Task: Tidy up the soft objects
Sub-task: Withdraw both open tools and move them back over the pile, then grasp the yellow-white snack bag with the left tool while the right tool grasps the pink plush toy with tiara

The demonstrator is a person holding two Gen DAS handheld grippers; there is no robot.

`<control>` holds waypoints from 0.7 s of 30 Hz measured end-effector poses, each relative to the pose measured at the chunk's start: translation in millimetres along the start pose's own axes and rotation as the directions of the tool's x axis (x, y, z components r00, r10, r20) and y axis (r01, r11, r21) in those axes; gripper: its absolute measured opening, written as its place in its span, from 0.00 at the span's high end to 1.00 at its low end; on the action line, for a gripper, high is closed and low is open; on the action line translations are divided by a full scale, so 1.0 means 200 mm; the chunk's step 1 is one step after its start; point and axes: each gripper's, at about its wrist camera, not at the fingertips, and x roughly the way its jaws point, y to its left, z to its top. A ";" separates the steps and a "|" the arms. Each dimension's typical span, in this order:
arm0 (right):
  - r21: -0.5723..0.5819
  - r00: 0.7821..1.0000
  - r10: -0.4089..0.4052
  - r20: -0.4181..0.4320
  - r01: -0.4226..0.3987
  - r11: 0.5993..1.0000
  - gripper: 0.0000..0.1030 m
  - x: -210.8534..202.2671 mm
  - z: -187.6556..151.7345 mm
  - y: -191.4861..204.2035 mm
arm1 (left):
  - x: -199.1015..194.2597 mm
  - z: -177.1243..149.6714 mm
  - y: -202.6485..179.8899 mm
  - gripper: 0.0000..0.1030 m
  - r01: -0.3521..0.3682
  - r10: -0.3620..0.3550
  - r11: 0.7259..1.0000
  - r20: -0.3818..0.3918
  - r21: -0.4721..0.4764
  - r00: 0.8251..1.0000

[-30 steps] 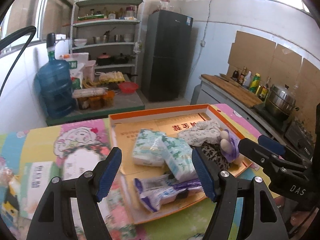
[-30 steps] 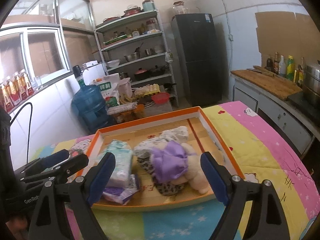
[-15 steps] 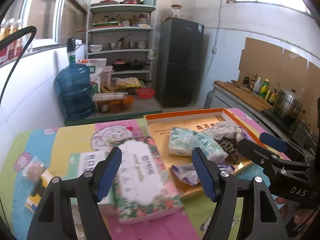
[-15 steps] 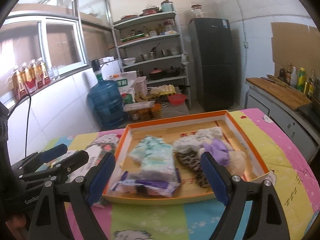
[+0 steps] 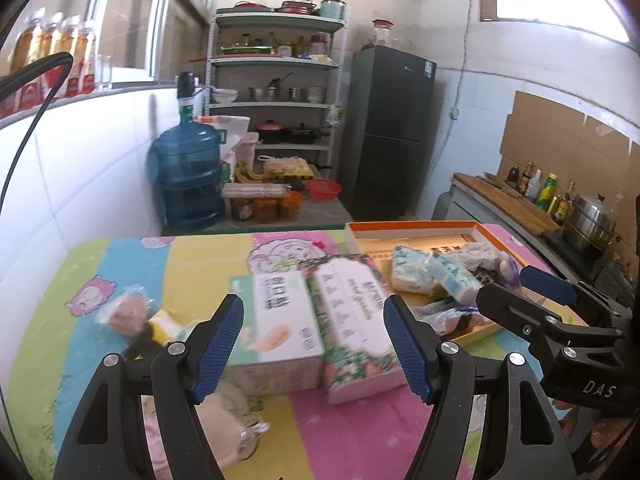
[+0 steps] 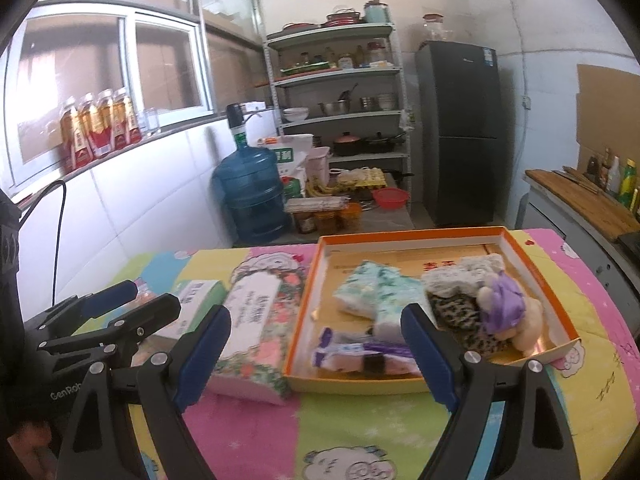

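Sitting loose outside the orange tray (image 6: pixel 532 270), on its far-left side: two tissue packs, the white one (image 5: pixel 280 320) and the floral one (image 5: pixel 352 312), pressed side by side, the floral one nearest the tray wall. Lying already inside the tray: pale green packs (image 6: pixel 376 292), a purple-wrapped packet (image 6: pixel 360 358) and a plush toy (image 6: pixel 508 312). Hovering over the two tissue packs, the left gripper (image 5: pixel 314 346), spread wide and carrying nothing. Hanging before the tray's near edge, the right gripper (image 6: pixel 318 354), likewise wide and empty. Risking, probably, closing across both packs at once, since lying flush; squashing or dragging one sideways. Also risking knocking the small wrapped items (image 5: pixel 124 314) further left, or clashing grippers, being close together.
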 end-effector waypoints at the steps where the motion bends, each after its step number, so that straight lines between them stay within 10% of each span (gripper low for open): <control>1: -0.008 1.000 0.007 -0.003 -0.007 1.000 0.16 0.00 -0.01 0.03 | -0.01 -0.01 0.02 0.28 -0.006 0.006 1.000 0.000 -0.003 1.000; 21: -0.125 0.982 0.158 -0.105 -0.170 0.977 0.16 0.07 -0.17 0.48 | -0.24 -0.24 0.53 0.28 -0.179 0.180 0.978 -0.007 -0.106 0.984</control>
